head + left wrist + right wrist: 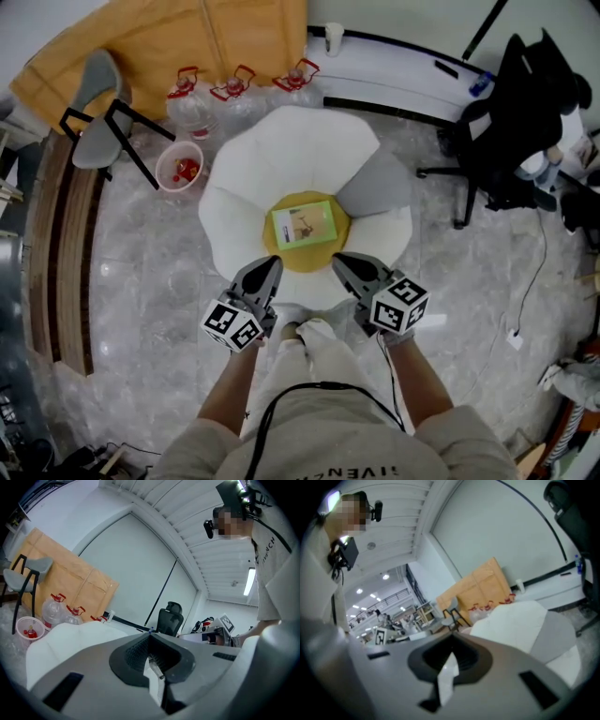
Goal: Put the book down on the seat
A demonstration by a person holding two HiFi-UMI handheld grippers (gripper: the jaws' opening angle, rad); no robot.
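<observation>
Nearest to us is our own pale shirt [328, 412] with a black cable [281, 403] looping across it. Just past it the two grippers hang side by side over the near edge of the seat. Our left gripper [273, 265] has its jaws brought together at the tips with nothing between them. Our right gripper [342, 262] is likewise closed and empty. Each gripper's own view shows only the room past its jaws.

Our book [304, 224], green-edged with a pale cover, lies flat and face up on the yellow centre [305, 257] of the flower-shaped seat [281, 155]. It lies apart from both grippers, so we judge that the putting down is done. White petals ring the centre, with one grey petal [375, 183] on the right.

From here the risks look small, though we see a few. Both sets of jaw tips sit near the book's front edge. A careless forward dip of either could nudge it off the yellow pad onto a petal. The seat looks soft and rounded, so a knock against its rim with a knee or a gripper might tilt the book or slide it. Our dangling cable could also catch a marker cube as our hands part. The water bottles [192, 103] and the small basket [180, 169] stand well apart and should not matter.
</observation>
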